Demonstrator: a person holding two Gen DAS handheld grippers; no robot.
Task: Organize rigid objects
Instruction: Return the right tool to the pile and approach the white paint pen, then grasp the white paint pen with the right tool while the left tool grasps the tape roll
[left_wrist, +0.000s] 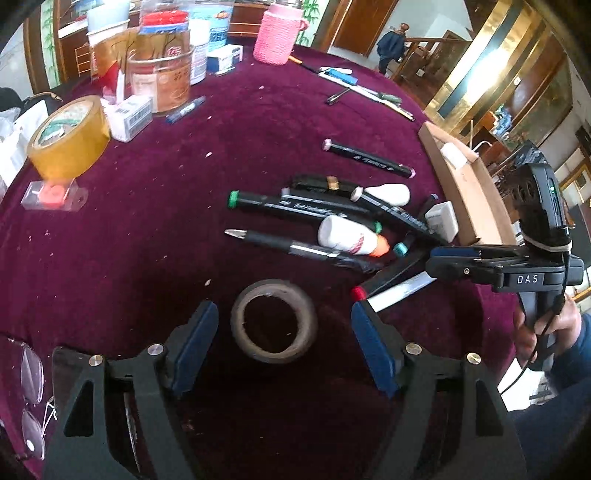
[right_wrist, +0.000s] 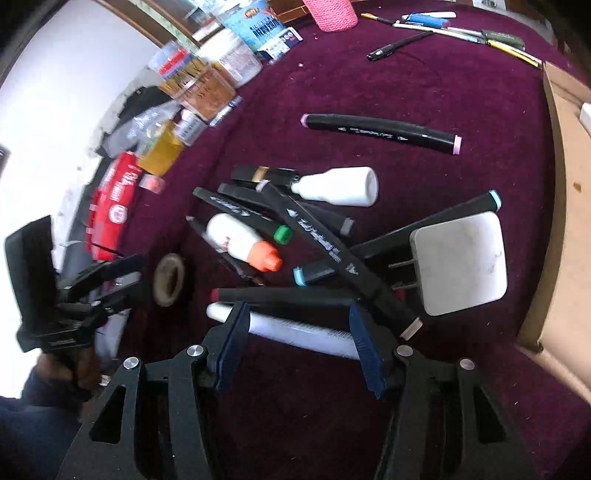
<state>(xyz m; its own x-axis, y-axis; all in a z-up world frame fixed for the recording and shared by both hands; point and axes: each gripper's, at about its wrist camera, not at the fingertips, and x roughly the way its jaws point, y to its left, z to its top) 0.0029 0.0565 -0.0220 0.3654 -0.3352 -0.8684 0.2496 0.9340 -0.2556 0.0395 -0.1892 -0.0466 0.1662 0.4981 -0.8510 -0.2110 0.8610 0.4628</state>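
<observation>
My left gripper (left_wrist: 284, 332) stands open around a small brown tape roll (left_wrist: 273, 321) lying flat on the maroon cloth; neither pad touches it. The right wrist view shows this gripper (right_wrist: 142, 275) at the left, beside that roll (right_wrist: 170, 278). My right gripper (right_wrist: 299, 332) is open over a white marker (right_wrist: 295, 330) that lies crosswise under its fingers, next to a red-capped black marker (right_wrist: 280, 295). Beyond lies a heap of black markers (right_wrist: 314, 229), a glue bottle with an orange cap (right_wrist: 240, 240), a white bottle (right_wrist: 340, 186) and a white charger plug (right_wrist: 461, 262).
A cardboard box (left_wrist: 469, 195) stands at the table's right edge. One black marker (left_wrist: 369, 158) lies apart. Far back are jars, a pink knitted cup (left_wrist: 280, 33) and several pens (left_wrist: 362, 88). A yellow tape roll (left_wrist: 70, 136) and glasses (left_wrist: 31, 387) lie at the left.
</observation>
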